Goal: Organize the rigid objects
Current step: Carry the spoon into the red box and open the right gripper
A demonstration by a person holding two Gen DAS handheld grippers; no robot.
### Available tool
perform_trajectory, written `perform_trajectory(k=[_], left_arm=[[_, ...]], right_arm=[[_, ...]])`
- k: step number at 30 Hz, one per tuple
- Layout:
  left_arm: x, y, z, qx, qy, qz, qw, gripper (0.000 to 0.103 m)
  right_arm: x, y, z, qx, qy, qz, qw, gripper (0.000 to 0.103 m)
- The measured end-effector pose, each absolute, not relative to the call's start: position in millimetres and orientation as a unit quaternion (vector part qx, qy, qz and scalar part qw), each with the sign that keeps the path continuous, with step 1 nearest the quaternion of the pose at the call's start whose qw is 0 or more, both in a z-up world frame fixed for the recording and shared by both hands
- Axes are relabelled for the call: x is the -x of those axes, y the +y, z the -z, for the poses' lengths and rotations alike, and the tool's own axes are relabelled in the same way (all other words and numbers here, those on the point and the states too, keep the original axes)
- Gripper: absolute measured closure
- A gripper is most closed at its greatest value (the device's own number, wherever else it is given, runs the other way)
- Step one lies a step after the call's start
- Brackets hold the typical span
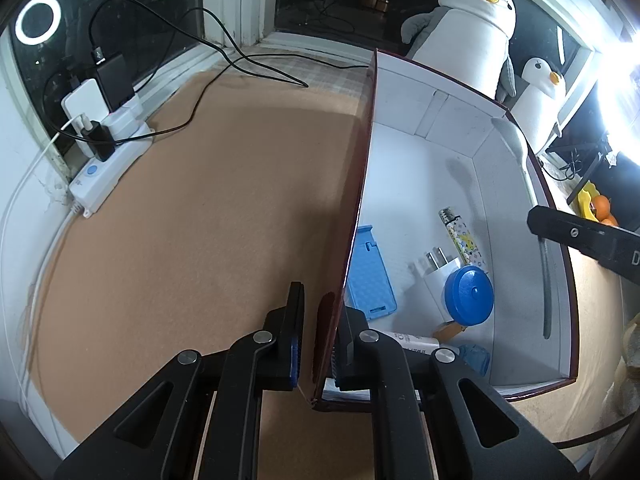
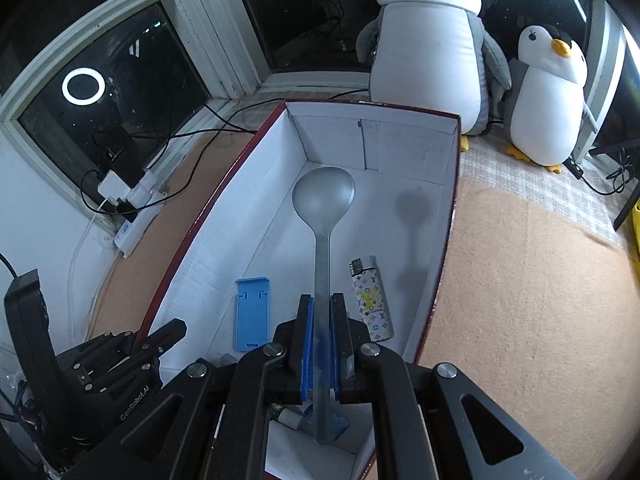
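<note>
A red box with a white inside stands on the tan mat. My left gripper straddles the box's left wall, one finger on each side, with a small gap at the outer finger. My right gripper is shut on the handle of a grey spoon and holds it over the box; the spoon shows above the box's right rim in the left wrist view. In the box lie a blue phone stand, a patterned lighter, a white plug and a blue round lid.
A white power strip with chargers and black cables sits at the left by the window. Two plush penguins stand behind the box. Oranges sit at the far right.
</note>
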State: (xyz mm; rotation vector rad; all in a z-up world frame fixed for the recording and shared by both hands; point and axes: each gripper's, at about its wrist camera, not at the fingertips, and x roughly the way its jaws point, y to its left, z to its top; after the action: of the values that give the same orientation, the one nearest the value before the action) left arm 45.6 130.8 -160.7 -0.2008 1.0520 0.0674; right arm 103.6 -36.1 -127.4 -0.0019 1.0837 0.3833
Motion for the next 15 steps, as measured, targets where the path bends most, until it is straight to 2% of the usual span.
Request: perform_trajectory(k=[15], left_arm=[[-48.1, 128.1, 161.1, 0.089, 0.505, -0.034, 0.858, 0.094]], right_arm=[[-105.5, -34.5, 137.9, 0.012, 0.522, -0.187, 0.832, 0.096]])
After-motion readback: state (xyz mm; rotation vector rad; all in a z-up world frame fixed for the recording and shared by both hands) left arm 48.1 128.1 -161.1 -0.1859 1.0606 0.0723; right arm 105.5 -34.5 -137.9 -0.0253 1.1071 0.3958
